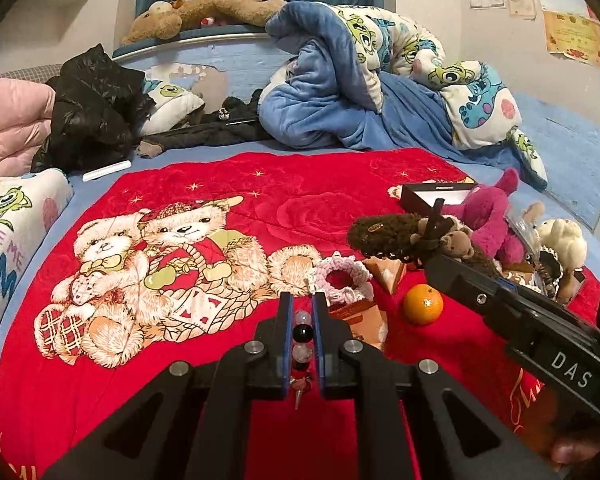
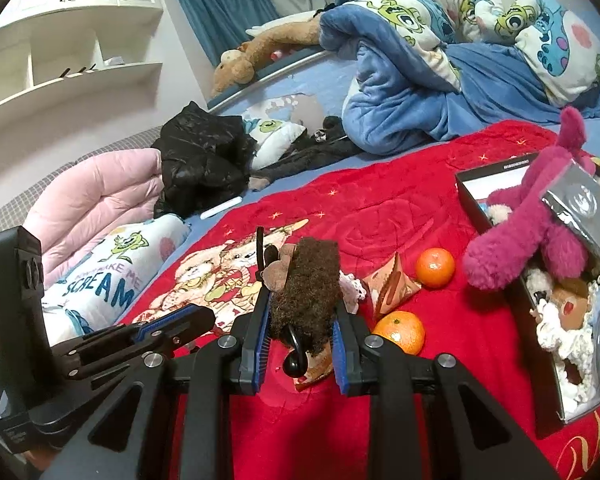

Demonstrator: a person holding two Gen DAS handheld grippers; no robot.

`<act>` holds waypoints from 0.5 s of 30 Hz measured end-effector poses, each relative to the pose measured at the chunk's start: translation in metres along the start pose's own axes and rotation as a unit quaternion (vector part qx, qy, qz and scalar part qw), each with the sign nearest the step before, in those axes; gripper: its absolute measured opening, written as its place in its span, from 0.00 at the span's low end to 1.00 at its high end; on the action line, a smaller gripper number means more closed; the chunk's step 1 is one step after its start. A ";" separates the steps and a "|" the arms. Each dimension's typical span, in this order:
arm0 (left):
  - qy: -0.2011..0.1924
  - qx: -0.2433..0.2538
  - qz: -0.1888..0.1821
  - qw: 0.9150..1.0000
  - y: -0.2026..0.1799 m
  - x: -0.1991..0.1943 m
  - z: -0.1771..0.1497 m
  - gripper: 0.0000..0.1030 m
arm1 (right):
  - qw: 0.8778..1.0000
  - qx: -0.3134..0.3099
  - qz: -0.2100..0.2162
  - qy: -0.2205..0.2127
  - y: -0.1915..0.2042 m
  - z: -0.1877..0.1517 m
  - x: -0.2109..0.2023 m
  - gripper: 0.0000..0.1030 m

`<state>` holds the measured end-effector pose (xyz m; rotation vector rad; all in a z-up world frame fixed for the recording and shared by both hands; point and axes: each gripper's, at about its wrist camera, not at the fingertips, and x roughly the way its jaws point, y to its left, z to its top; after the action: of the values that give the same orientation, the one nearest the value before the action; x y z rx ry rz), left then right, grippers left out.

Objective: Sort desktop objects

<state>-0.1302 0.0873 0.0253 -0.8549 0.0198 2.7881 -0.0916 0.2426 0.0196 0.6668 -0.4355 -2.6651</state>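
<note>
My left gripper (image 1: 302, 308) is shut on a bead bracelet (image 1: 302, 342) with clear, black and red beads, held above the red blanket (image 1: 228, 184). My right gripper (image 2: 300, 320) is shut on a dark brown furry hair claw (image 2: 306, 292) with a small bear on it; it also shows in the left wrist view (image 1: 396, 236). A black box (image 2: 470, 192) at the right holds a magenta plush (image 2: 532, 232) and other plush items. Two oranges (image 2: 435, 268) (image 2: 400, 330) and a brown pyramid packet (image 2: 392, 286) lie on the blanket. A pink crochet ring (image 1: 342, 276) lies just ahead of my left gripper.
A blue cartoon duvet (image 1: 360, 92) is piled at the back. A black jacket (image 1: 92, 112) and pink quilt (image 1: 8, 124) lie at the left, with a white stick (image 1: 106, 171) nearby. White shelves (image 2: 68, 52) stand on the wall. The left gripper body (image 2: 100, 340) shows in the right wrist view.
</note>
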 end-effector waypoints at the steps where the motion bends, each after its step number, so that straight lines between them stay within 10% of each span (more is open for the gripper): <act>1: 0.002 -0.001 0.000 1.000 -0.001 0.000 0.001 0.09 | 1.000 0.000 -0.001 -0.001 0.001 0.001 -0.001 0.24; 15: -0.005 0.000 -0.010 1.000 -0.037 -0.032 0.046 0.09 | 0.999 0.026 -0.019 -0.013 -0.002 0.035 -0.045 0.24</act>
<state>-0.1223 0.1199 0.0832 -0.8352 0.0078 2.7734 -0.0720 0.2698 0.0659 0.6621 -0.5071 -2.7092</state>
